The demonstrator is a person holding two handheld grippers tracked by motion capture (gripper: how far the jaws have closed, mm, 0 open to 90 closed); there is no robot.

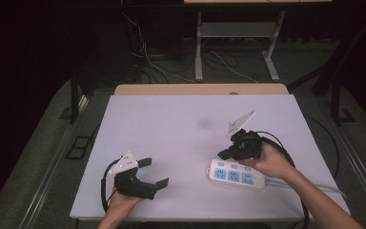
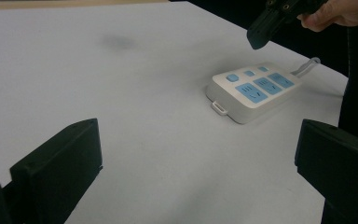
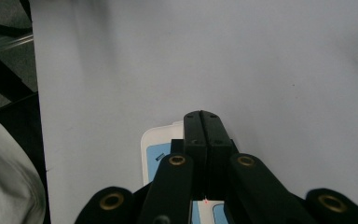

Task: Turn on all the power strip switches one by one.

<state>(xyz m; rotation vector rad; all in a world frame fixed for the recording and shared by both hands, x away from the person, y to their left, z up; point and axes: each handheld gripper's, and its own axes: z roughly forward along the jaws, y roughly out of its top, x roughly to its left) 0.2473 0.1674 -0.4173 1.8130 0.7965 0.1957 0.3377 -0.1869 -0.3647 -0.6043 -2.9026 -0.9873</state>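
Observation:
A white power strip (image 1: 236, 174) with blue sockets lies flat at the front right of the white table (image 1: 171, 129). My right gripper (image 1: 224, 153) hovers just above the strip's left end, its jaws pressed together with nothing between them. In the right gripper view the joined jaws of that gripper (image 3: 203, 122) cover most of the power strip (image 3: 156, 144). My left gripper (image 1: 153, 172) rests at the front left, jaws wide apart and empty, pointing toward the strip. The left gripper view shows the power strip (image 2: 254, 91) ahead between its jaws (image 2: 198, 172), with the right gripper (image 2: 261, 32) above it.
The strip's pale cord (image 1: 310, 185) runs off toward the table's right front edge. A faint dark smudge (image 1: 203, 123) marks the table's middle. A wooden desk edge (image 1: 200, 89) sits behind the table, with loose cables (image 1: 147, 57) on the floor beyond.

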